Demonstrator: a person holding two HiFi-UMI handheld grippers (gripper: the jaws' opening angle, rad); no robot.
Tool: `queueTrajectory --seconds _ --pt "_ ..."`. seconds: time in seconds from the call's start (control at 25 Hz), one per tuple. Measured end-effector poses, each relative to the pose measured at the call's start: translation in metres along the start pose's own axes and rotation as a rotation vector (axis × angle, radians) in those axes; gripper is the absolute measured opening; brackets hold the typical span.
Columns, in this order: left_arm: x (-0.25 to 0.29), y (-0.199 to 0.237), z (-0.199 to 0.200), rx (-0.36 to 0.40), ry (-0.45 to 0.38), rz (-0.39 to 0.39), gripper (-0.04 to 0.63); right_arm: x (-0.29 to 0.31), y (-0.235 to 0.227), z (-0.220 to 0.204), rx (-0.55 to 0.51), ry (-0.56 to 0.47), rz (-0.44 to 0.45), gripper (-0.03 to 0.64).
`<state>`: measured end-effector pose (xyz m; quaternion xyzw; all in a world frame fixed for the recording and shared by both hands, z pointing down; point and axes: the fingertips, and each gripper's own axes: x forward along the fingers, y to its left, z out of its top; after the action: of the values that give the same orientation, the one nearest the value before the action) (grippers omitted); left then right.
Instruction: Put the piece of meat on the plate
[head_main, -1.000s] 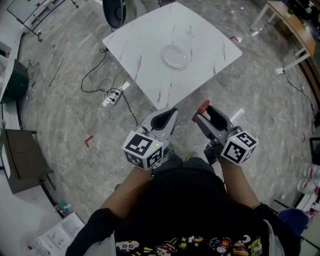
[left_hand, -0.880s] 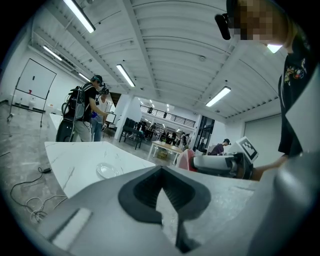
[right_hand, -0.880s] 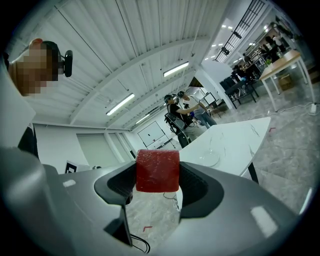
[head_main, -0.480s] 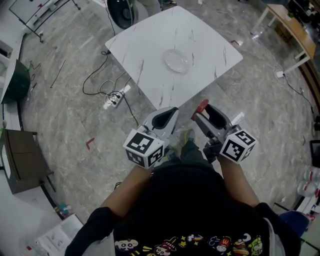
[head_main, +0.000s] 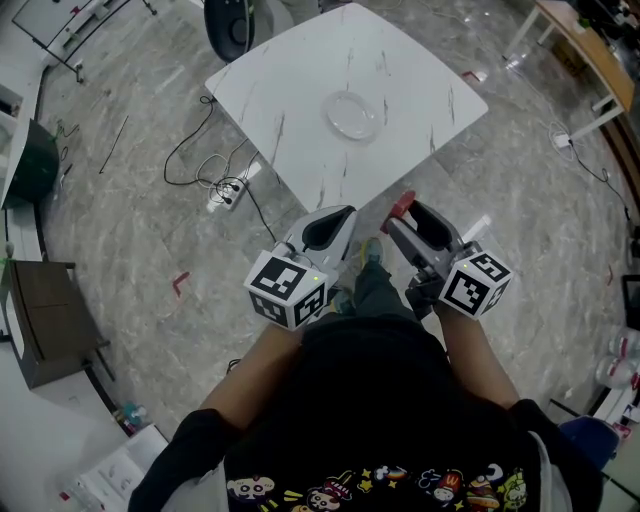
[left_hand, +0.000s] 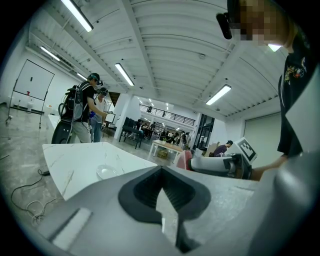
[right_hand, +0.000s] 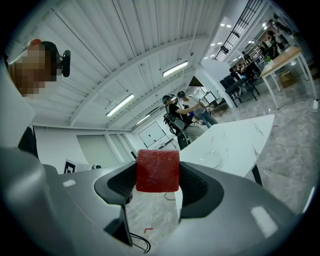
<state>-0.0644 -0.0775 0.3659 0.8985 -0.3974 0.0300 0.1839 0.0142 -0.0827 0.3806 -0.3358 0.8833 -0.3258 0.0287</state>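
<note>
Since 1 s ago both grippers have edged a bit fwd toward the table's near corner, and the person's leg (head_main: 376, 290) now shows between them. Plate and meat are as before.

Table (head_main: 300, 90): white marble-look top, ahead of both grippers. Its near corner lies just beyond the L gripper tips in head view, and neither gripper touches it.

Person's forearms (head_main: 270, 365) are held low and close to the body. The grippers point fwd side by side, near each other but apart, w/ the marker cubes nearest the body.

L gripper (head_main: 328, 226): jaws together, nothing between them. Its own view looks across the tabletop, which fills the lower left past the jaw tips.

R gripper (head_main: 408, 213): jaws clamped on the piece of meat (head_main: 403, 208), one jaw on each side of it. The R gripper sits just right of the L gripper.

Power strip w/ cable (head_main: 225, 190): on the floor, off to the left of the L gripper, beside the table edge.

Plate (head_main: 352, 113): round, clear glass, empty. It's on the table approx mid-top, well ahead of both grippers. In the R gripper view it sits beyond and right of the held meat; in the L gripper view it's left of the jaw tips.

Meat: red, cube-ish block held off the table in the R gripper, well apart from the plate, not yet on it.
</note>
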Motion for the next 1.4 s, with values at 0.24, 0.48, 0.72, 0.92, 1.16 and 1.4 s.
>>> queueTrajectory --seconds 0.24,0.48,0.72,0.92,1.16,1.4 --pt "0.015 0.012 0.005 -0.001 0.013 -0.003 0.000 0.013 -0.014 0.010 0.008 0.004 -0.002 0.287" --pt "0.027 0.031 0.006 -0.020 0.023 0.015 0.000 0.031 -0.030 0.016 0.023 0.023 -0.006 0.287" --pt "0.043 0.050 0.004 -0.040 0.045 0.039 0.000 0.053 -0.054 0.021 0.034 0.058 -0.010 0.287" --pt "0.055 0.067 -0.001 -0.065 0.063 0.071 0.000 0.072 -0.076 0.023 0.044 0.098 -0.007 0.287" --pt "0.073 0.086 0.000 -0.078 0.074 0.105 0.000 0.094 -0.100 0.026 0.037 0.149 0.001 0.287" --pt "0.089 0.106 -0.003 -0.092 0.086 0.132 0.000 0.116 -0.121 0.025 0.042 0.184 0.003 0.287"
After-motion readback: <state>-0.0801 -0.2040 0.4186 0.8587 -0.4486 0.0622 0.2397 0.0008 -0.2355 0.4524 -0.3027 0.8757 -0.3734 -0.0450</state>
